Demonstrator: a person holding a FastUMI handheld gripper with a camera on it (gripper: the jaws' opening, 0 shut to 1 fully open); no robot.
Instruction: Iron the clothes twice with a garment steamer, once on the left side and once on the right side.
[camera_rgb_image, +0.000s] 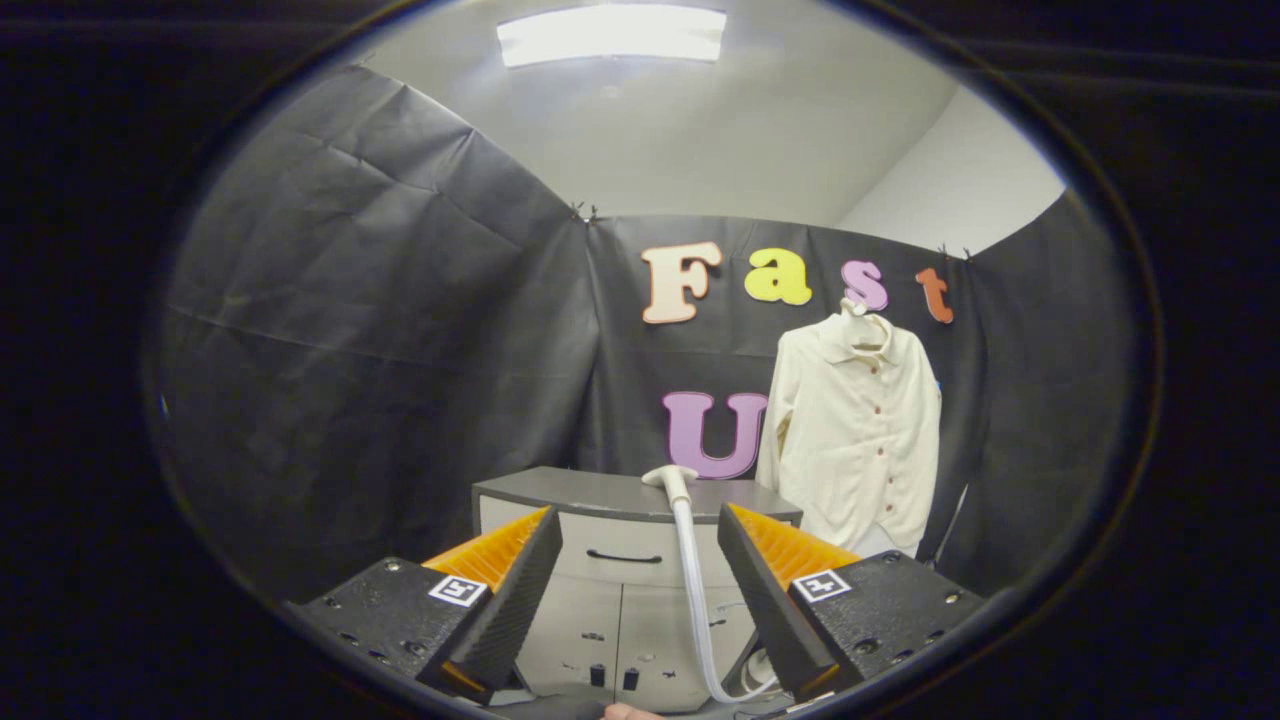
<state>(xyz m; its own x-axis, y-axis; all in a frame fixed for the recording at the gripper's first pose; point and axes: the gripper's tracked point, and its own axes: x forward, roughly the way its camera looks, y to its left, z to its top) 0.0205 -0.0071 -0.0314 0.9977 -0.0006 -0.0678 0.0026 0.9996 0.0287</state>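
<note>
Ahead of my tool (640, 575), fingers apart and empty, the white plastic garment steamer head (669, 477) on its limp hose (692, 590) looks light; I'd grip its rigid neck.

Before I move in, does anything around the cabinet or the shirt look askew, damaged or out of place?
Nothing stands out. The cream shirt hangs buttoned on the booth wall, right of the grey cabinet. The steamer head rests on the cabinet top, its hose trailing down the front. The hand-held gripper is open, fingers empty, short of the cabinet.
</note>
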